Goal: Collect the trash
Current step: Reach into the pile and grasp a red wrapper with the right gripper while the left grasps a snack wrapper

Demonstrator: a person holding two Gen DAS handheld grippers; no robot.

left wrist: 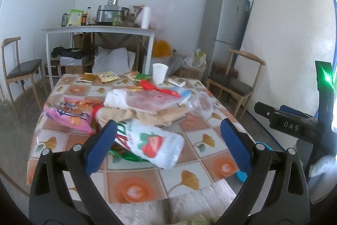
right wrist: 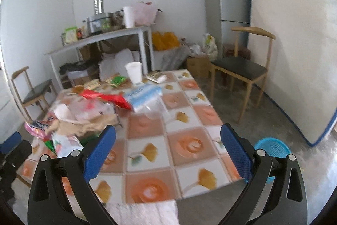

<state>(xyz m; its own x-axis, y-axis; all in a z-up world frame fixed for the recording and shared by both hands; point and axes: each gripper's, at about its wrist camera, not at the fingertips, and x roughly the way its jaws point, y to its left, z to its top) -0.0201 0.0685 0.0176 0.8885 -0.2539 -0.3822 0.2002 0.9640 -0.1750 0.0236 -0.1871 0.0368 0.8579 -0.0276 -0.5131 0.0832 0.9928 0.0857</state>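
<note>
Left claw [left wrist: 168,141]: black arms with blue pads, spread wide and empty, hovering over the near end of the bench, lined up with the trash heap.
Right claw [right wrist: 168,146]: same build, likewise spread wide with nothing between the pads, hanging over bare bench to the right of the heap.
Nearest trash: crinkled white plastic wrapper printed with a red strawberry [left wrist: 157,143], lying on the near left part of the bench, framed between the left claw's pads but not touched.
Heap behind it: pink printed snack bag [left wrist: 67,115] at far left, crumpled tan paper [left wrist: 147,115] in the middle, clear plastic bag with white tissue inside [left wrist: 143,99] on top, red foil wrapper [right wrist: 105,97] and pale blue-and-white packet [right wrist: 143,94] further back.
Far end: white paper cup [left wrist: 159,73] standing upright, small yellow sachets [left wrist: 108,76] to its left.
Bench [right wrist: 151,153]: square top under a glossy orange-and-white tile-pattern cloth with ginkgo leaves.
Bin: round blue plastic basket [right wrist: 271,146] on the floor, near right of the bench, apparently empty.
Step in hand: approach, probably the very start; nothing gripped, nothing visibly collected.
Next move: lower the left claw onto the strawberry wrapper, pinch a raised fold rather than the flat film, then carry across to the basket; thin slippery plastic may slide out or drag neighbours along.
</note>
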